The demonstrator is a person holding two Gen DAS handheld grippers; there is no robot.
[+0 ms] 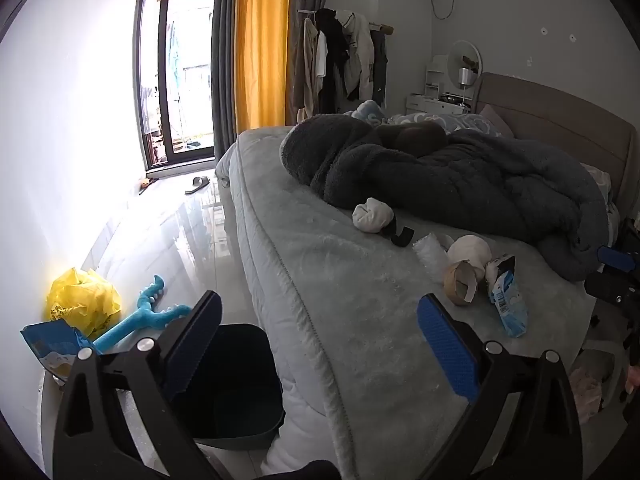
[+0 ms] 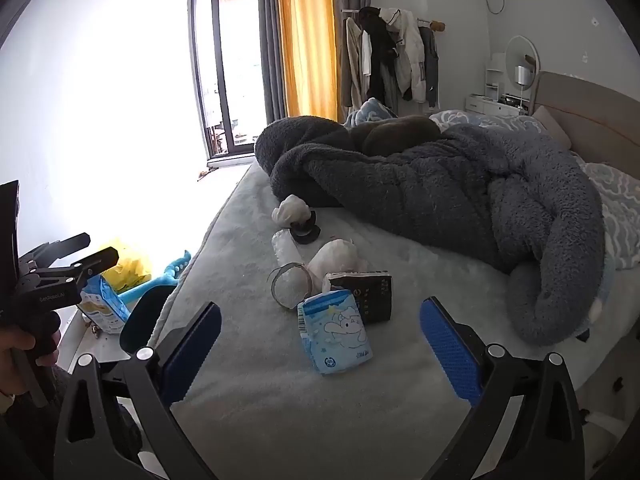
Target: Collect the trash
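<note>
Trash lies on the grey bed [image 2: 248, 400]: a blue tissue pack [image 2: 338, 332], a black packet [image 2: 374, 294], a tape ring [image 2: 290, 286], crumpled white paper [image 2: 336, 256], a clear plastic roll [image 2: 286, 250] and a white wad [image 2: 290, 208]. The same pile shows in the left wrist view, with the tissue pack [image 1: 508, 304] and the ring [image 1: 460, 282]. My right gripper [image 2: 320, 344] is open and empty, just short of the tissue pack. My left gripper [image 1: 320, 340] is open and empty over the bed's edge, above a dark bin [image 1: 236, 384] on the floor.
A dark fleece blanket [image 2: 440, 184] is heaped across the bed behind the trash. On the floor by the wall lie a yellow bag [image 1: 82, 296], a blue toy [image 1: 148, 316] and a blue packet [image 1: 52, 344]. A slipper [image 1: 197, 184] lies near the balcony door.
</note>
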